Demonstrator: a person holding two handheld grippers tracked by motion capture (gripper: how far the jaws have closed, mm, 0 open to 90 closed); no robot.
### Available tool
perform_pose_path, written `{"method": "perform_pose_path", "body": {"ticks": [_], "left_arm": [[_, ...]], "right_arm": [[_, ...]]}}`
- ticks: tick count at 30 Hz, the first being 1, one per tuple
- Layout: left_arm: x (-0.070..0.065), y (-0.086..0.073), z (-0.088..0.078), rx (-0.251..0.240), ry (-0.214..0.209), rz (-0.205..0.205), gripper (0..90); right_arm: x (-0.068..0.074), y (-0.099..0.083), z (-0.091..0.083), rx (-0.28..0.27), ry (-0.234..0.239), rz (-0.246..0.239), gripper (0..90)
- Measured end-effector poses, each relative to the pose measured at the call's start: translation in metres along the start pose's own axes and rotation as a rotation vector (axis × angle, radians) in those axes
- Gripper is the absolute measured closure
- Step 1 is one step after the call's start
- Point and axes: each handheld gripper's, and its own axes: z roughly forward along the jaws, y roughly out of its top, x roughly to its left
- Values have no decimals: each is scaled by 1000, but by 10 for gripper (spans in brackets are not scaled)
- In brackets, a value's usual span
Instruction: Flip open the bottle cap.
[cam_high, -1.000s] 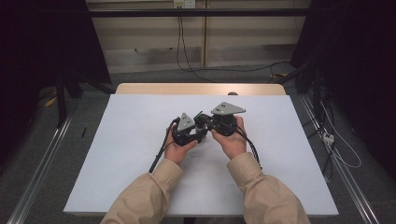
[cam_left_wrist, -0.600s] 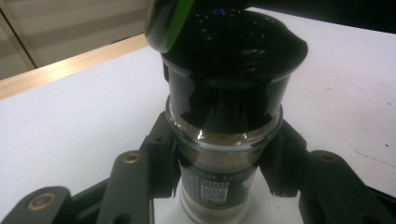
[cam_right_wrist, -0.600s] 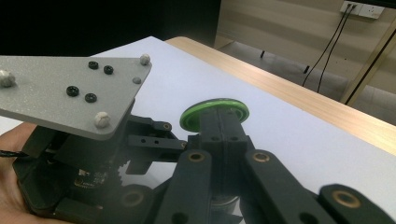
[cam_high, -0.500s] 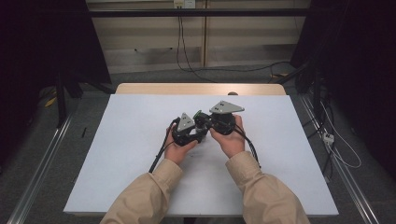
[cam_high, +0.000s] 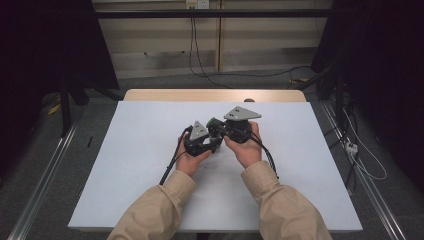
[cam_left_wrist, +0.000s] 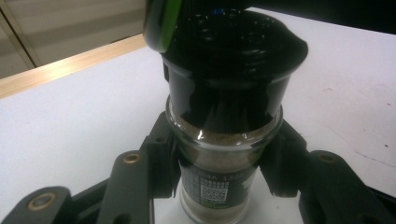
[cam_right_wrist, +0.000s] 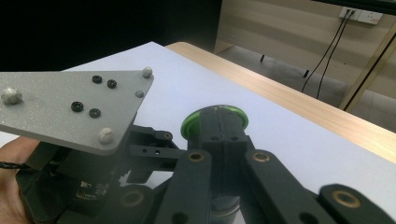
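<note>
Glass spice jar at table centre (powder-filled, black cap): we see the left gripper clamped on its body while the right gripper is closed over the green-rimmed lid above. We judge that uneven twisting could tilt the jar and spill it across the white table.

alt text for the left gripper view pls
A glass spice jar of brown powder with a black cap stands clamped between the left gripper's two black jaws. Behind it lies a white table with a wooden far edge.
</note>
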Motion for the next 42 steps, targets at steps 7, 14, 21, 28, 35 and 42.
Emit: {"method": "perform_pose_path", "body": {"ticks": [7, 14, 21, 28, 35, 42], "left_arm": [[0, 0, 0, 1, 1, 9, 532], [-2, 0, -1, -2, 10, 26, 532], [-2, 0, -1, -2, 7, 24, 531], [-2, 0, -1, -2, 8, 22, 531], [-2, -1, -1, -4, 10, 11, 531], [-1, 0, -1, 0, 7, 18, 532]], "right_arm": [[-1, -1, 2, 2, -4, 1, 900], [-1, -2, 4, 3, -3, -1, 900], [-1, -2, 4, 2, -3, 1, 900], [-1, -1, 6, 2, -5, 3, 900], [-2, -1, 7, 0, -6, 2, 900], [-3, 0, 9, -2, -6, 4, 900]]}}
